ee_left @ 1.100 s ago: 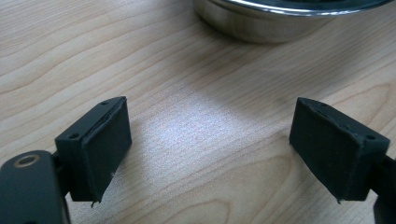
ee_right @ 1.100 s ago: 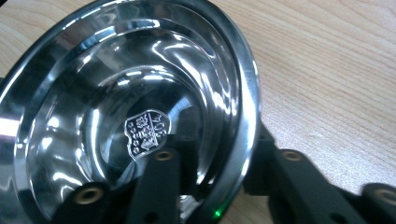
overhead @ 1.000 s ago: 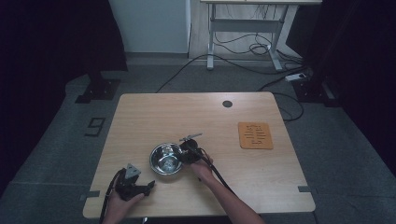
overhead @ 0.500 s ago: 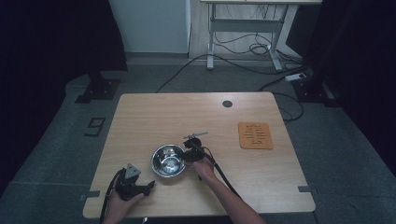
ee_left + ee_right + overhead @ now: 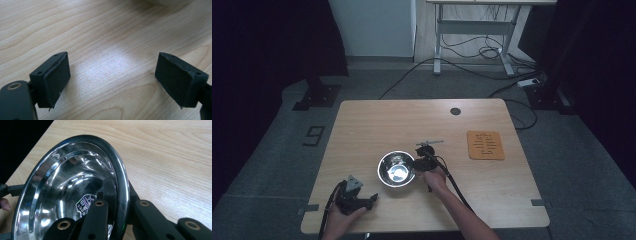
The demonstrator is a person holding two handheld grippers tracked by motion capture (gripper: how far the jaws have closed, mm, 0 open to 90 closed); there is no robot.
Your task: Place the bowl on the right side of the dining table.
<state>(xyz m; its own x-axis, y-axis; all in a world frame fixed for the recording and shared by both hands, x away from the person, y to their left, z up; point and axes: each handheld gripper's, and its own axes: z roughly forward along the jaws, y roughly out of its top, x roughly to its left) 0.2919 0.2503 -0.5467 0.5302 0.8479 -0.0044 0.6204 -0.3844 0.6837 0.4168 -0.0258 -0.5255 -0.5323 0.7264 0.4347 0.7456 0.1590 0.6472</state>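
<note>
1. Left gripper (image 5: pixel 373 198) rests on the counter (image 5: pixel 362 125) at the near left, jaws spread, nothing between them.
2. Steel bowl (image 5: pixel 396 168) sits near the counter's centre.
3. Right gripper (image 5: pixel 418 164) has its jaws pinching the bowl's right rim, one inside, one outside.

Shiny steel bowl (image 5: pixel 396 169) sits upright, empty, mid-table nr front edge.

The bowl (image 5: pixel 75 182) is glossy, mirror-polished metal; the bench (image 5: pixel 377 125) is pale, matt grained wood; the left tool's pads (image 5: pixel 56 80) look matt black.
</note>
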